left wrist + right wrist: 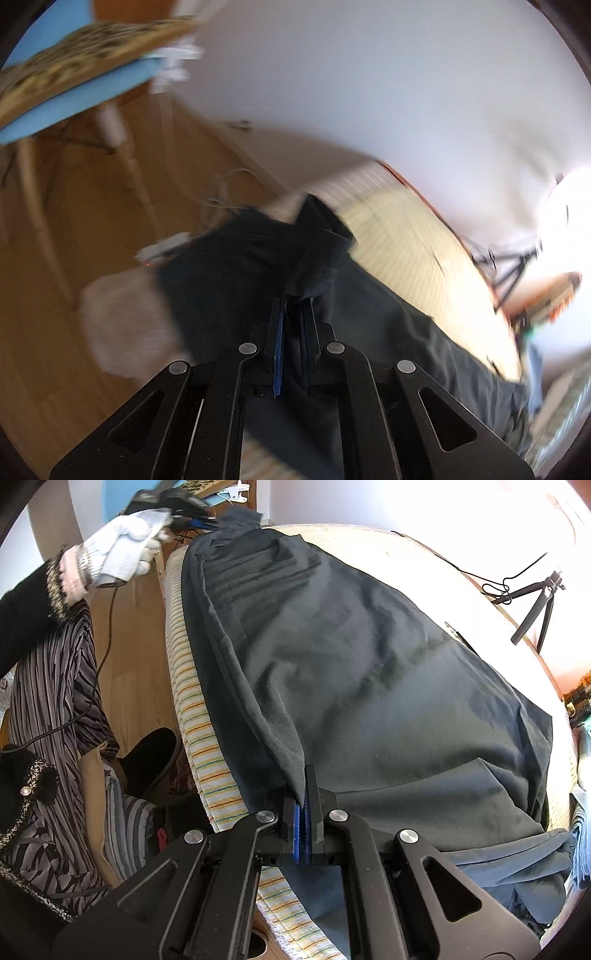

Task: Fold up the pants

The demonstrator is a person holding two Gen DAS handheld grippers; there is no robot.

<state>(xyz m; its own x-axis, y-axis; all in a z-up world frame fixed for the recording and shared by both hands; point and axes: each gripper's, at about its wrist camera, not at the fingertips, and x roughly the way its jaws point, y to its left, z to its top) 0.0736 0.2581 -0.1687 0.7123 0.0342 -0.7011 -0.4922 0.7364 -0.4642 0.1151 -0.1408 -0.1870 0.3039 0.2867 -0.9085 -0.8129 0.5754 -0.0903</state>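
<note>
Dark grey pants [369,686] lie spread along a table covered with a striped towel [199,760]. My right gripper [302,794] is shut on a fold of the pants' near edge. My left gripper [293,310] is shut on the far end of the pants [258,258] and holds it lifted off the table edge; that view is motion-blurred. In the right wrist view the left gripper [199,517] shows at the far end, held by a white-gloved hand [125,554].
A small black tripod [535,602] and a cable stand on the table's far right. A blue chair [74,96] with a patterned cushion stands on the wooden floor to the left. The person's striped skirt [55,701] and a black shoe [151,753] are beside the table.
</note>
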